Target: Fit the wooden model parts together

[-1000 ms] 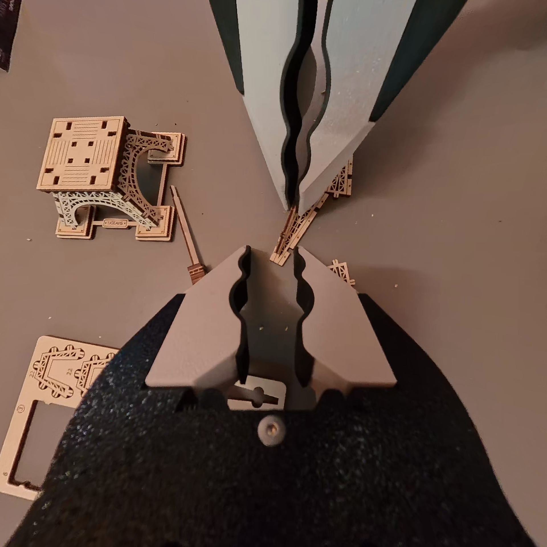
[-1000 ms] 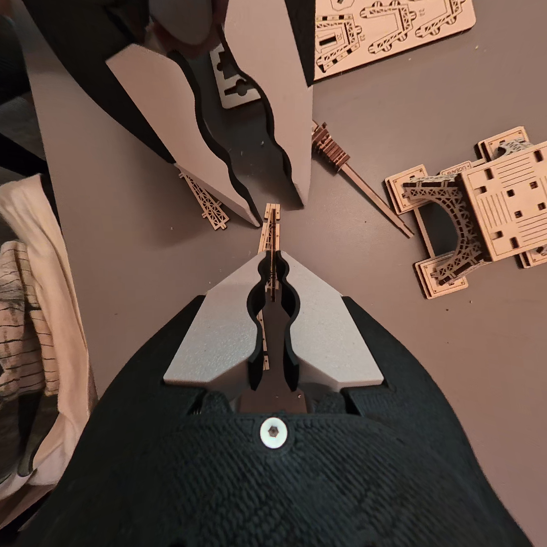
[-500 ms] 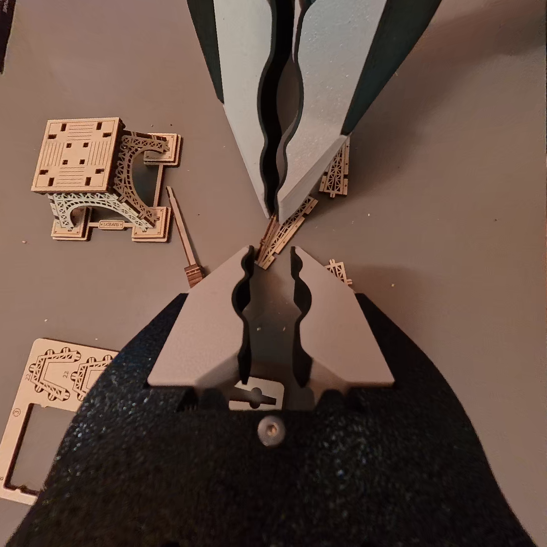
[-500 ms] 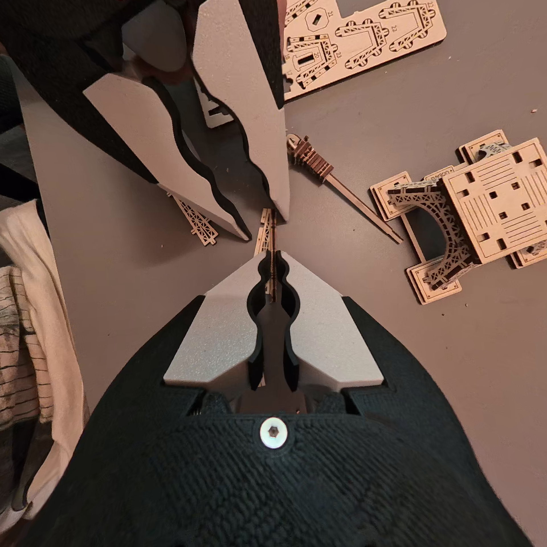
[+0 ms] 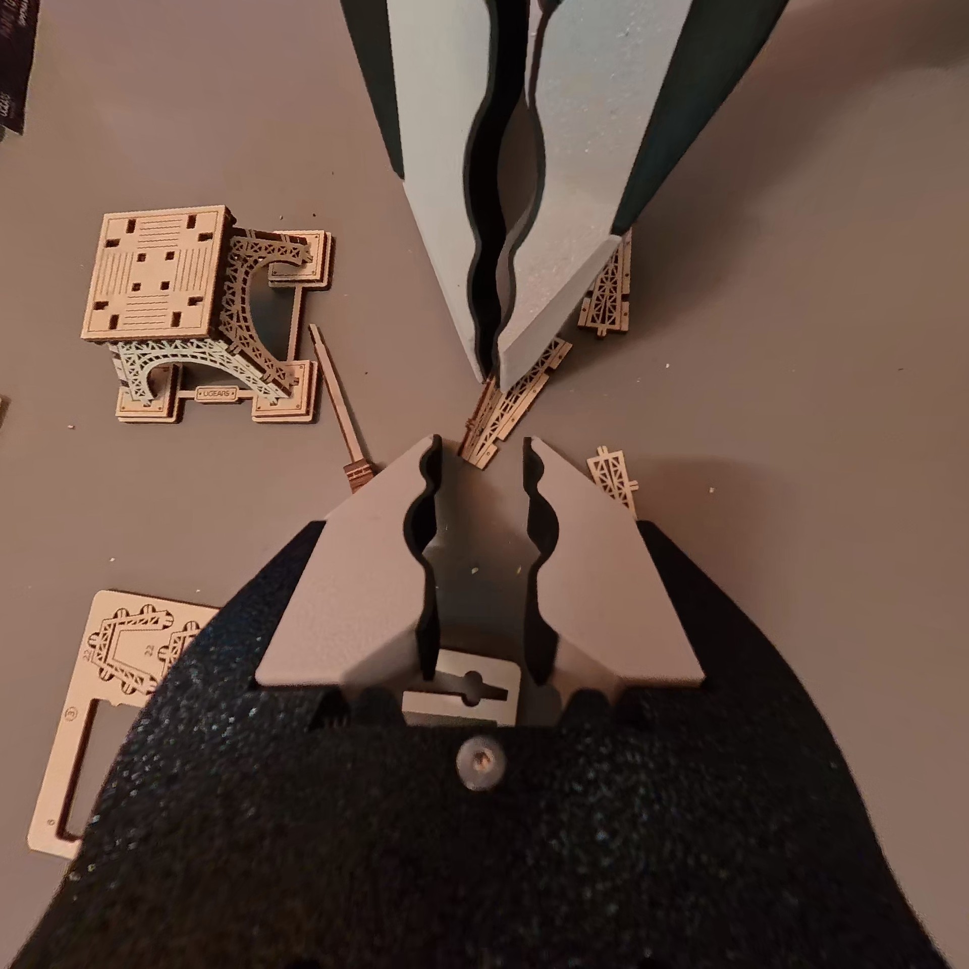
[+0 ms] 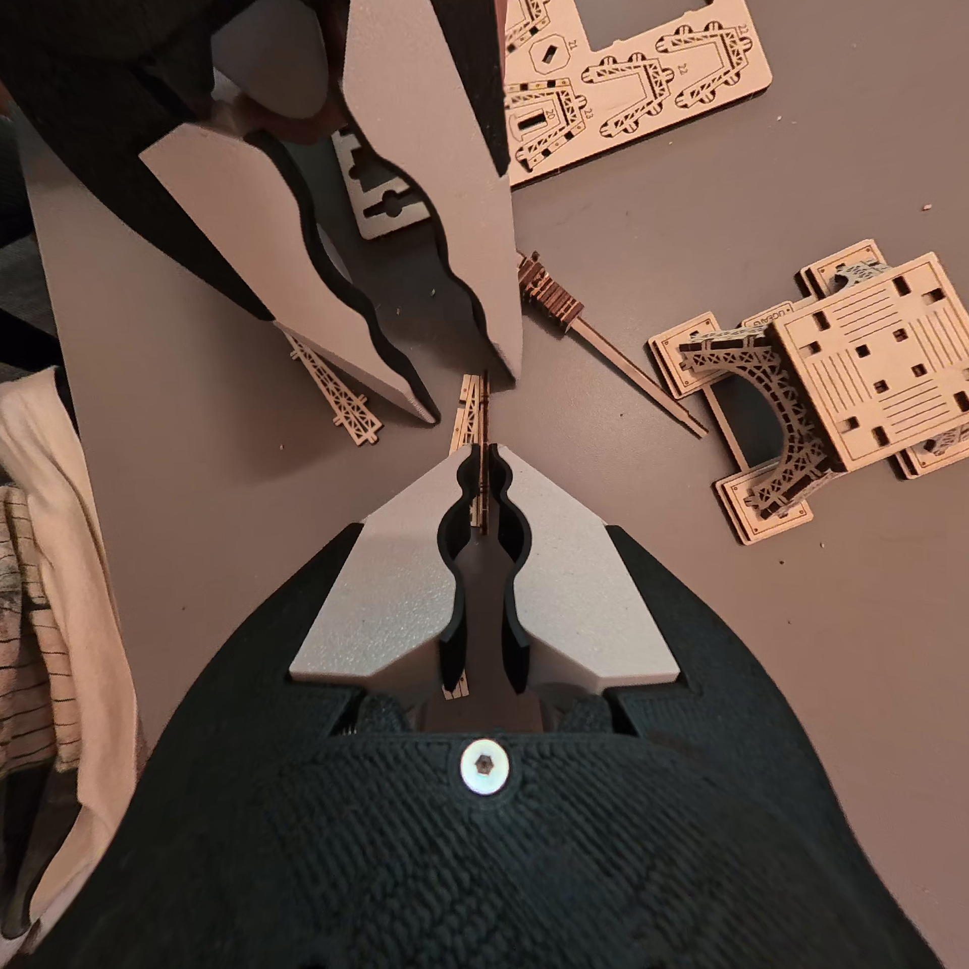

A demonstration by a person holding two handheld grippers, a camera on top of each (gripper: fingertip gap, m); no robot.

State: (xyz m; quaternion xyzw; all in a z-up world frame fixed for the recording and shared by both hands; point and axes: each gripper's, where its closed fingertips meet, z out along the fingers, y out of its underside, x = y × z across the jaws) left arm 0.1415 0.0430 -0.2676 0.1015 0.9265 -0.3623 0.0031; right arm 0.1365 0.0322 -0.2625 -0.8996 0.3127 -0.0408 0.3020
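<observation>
My right gripper (image 6: 485, 451) is shut on a thin wooden lattice strip (image 6: 472, 414), seen edge-on between its tips. A second strip lies alongside it, and I cannot tell whether they are joined. In the left wrist view the right gripper (image 5: 490, 375) comes down from the top, and the strip (image 5: 503, 419) points at my left gripper (image 5: 481, 445). The left gripper is open and empty, with the strip's end just in front of its gap. It also shows in the right wrist view (image 6: 469, 390). The wooden tower base (image 5: 210, 325) (image 6: 839, 377) stands on the grey table, apart from both grippers.
A thin spire stick (image 5: 341, 404) (image 6: 603, 325) lies between the base and the grippers. Loose lattice strips (image 5: 613, 472) (image 5: 608, 293) (image 6: 341, 398) lie nearby. A wooden part sheet (image 5: 105, 708) (image 6: 629, 89) lies flat. A cloth (image 6: 52, 577) hangs past the table edge. Less than 4 cm separates the two grippers' tips.
The right gripper with the strip has shifted slightly left in the left wrist view, bringing the strip's end nearer the left gripper's open gap. The left gripper stays open.
</observation>
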